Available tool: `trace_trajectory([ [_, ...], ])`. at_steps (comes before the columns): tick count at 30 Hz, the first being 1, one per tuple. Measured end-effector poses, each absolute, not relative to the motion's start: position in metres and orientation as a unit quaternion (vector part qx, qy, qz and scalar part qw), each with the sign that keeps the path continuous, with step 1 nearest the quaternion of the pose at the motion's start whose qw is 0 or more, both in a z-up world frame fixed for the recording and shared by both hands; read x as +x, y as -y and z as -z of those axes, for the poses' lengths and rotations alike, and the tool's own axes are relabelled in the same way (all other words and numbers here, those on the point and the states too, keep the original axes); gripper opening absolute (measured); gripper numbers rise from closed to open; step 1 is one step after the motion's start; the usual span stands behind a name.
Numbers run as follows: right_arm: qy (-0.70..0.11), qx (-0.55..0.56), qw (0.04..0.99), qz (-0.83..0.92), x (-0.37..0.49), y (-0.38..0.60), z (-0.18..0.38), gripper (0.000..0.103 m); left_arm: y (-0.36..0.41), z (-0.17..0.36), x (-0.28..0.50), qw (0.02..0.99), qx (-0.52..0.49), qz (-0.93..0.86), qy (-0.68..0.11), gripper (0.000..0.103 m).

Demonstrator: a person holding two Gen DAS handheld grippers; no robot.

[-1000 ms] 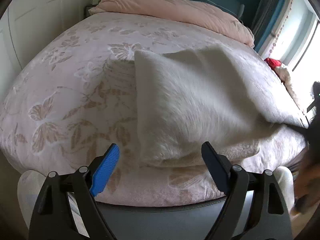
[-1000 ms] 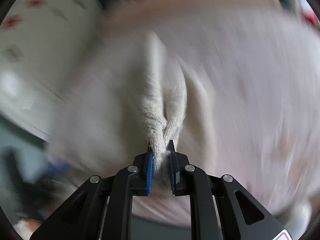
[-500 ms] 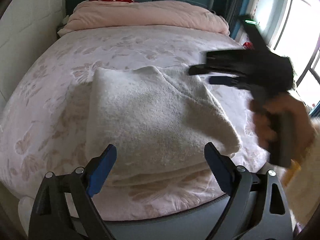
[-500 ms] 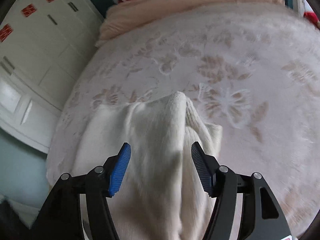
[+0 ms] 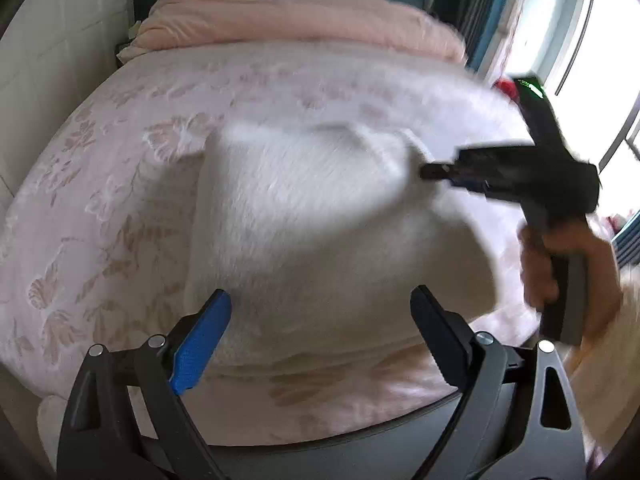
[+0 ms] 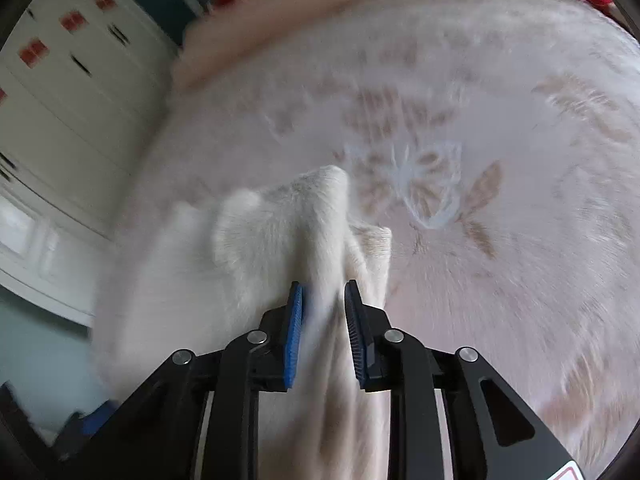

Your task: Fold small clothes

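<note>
White fleecy garment (image 5: 320, 232) folded on a pink bedspread with a pale floral pattern (image 5: 104, 216), near its front edge.
Left gripper (image 5: 320, 320) hovers above the front edge of the bedspread, its fingers spread wide and holding nothing, with the garment's near hem between and beyond them. Right gripper (image 6: 323, 304), held in the person's hand (image 5: 568, 264), has its blue-padded fingers (image 6: 295, 320) nearly together, pinching a raised ridge of the garment's fabric on its right side; both views are motion-blurred. A folded pink quilt (image 5: 296, 20) lies along the far edge.
</note>
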State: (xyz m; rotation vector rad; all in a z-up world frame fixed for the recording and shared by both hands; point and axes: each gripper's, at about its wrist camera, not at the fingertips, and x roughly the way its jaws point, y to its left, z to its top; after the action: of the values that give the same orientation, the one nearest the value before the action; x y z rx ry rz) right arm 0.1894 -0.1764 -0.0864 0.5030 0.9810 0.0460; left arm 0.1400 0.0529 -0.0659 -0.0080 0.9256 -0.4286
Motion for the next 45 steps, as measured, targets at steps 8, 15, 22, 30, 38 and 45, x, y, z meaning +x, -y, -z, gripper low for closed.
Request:
trace_trajectory([
  [8, -0.492, 0.251, 0.832, -0.047, 0.114, 0.152, 0.1, 0.058, -0.067, 0.051, 0.218, 0.859, -0.087, 0.188, -0.469, 0.096],
  [15, -0.455, 0.237, 0.857, -0.056, 0.105, 0.146, 0.082, 0.015, -0.076, 0.088, 0.29, 0.827, -0.134, 0.148, -0.525, 0.026],
  [22, -0.518, 0.202, 0.83, -0.051, 0.101, 0.151, 0.126, 0.027, -0.082, 0.097, 0.283, 0.836, -0.066, 0.139, -0.526, 0.009],
  [30, -0.463, 0.231, 0.855, -0.038, 0.172, 0.184, 0.065, 0.061, -0.098, 0.07, 0.325, 0.848, -0.106, 0.147, -0.499, 0.082],
  [38, -0.487, 0.25, 0.836, -0.042, 0.275, 0.185, 0.095, 0.01, -0.079, 0.136, 0.396, 0.766, -0.137, 0.146, -0.611, 0.034],
  [45, -0.512, 0.252, 0.821, 0.002, 0.256, 0.203, 0.124, 0.03, -0.089, 0.122, 0.381, 0.79, -0.12, 0.151, -0.581, 0.038],
])
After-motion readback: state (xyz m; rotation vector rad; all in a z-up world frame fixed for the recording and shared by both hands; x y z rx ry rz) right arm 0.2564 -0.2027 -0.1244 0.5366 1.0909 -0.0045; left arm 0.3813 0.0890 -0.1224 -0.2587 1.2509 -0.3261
